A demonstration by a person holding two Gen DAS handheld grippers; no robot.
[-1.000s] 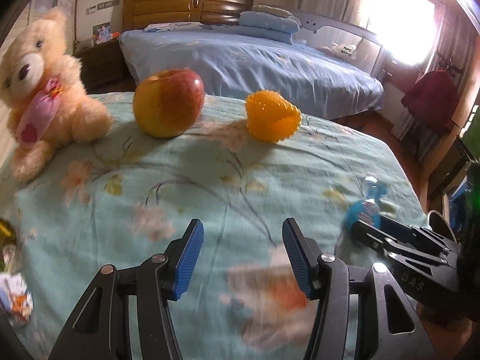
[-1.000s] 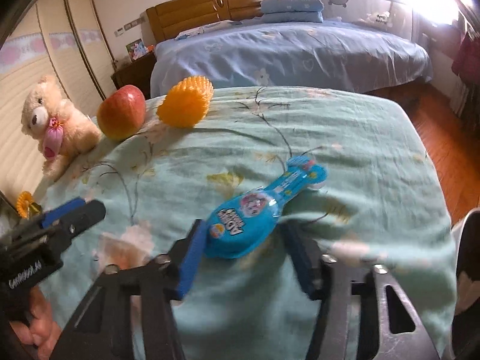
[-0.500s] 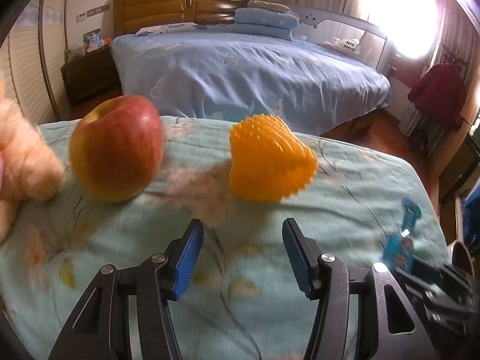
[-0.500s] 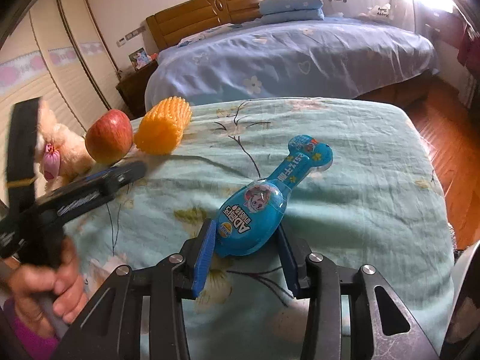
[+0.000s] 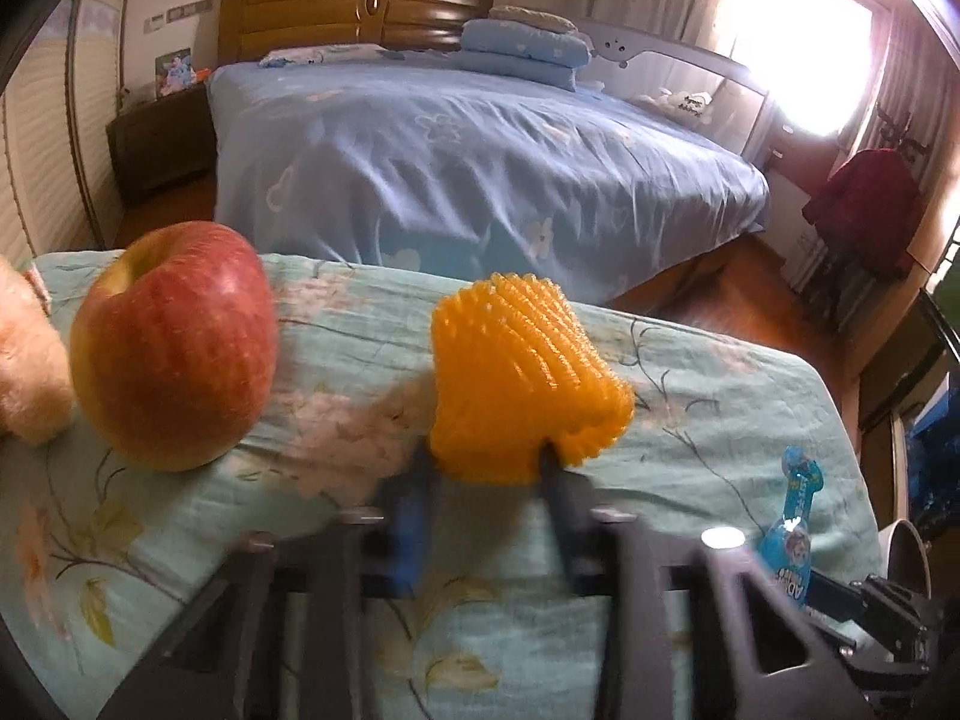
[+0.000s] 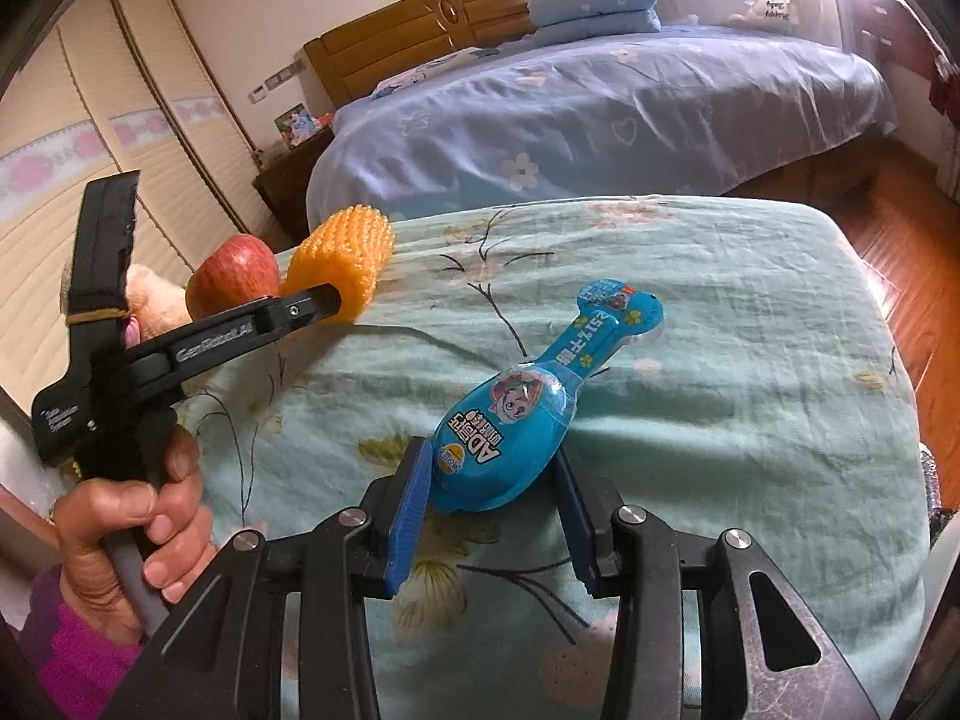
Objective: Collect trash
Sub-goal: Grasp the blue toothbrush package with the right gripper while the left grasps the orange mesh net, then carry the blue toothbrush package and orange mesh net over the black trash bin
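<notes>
1. Red-and-yellow round apple (image 5: 174, 348) rests on the pale green floral bedspread (image 5: 720, 396)
2. Beige plush teddy bear (image 5: 27, 360) touches the apple's left side
3. Blue-quilted bed with wooden headboard (image 5: 354, 6) stands behind

"GenRobot.AI" runs along the side of the left hand-held gripper (image 6: 327, 306). The blue wrapper (image 6: 516, 420) between the right hand-held gripper's (image 6: 498, 495) fingers reads "AD" (its other characters are illegible).
</notes>
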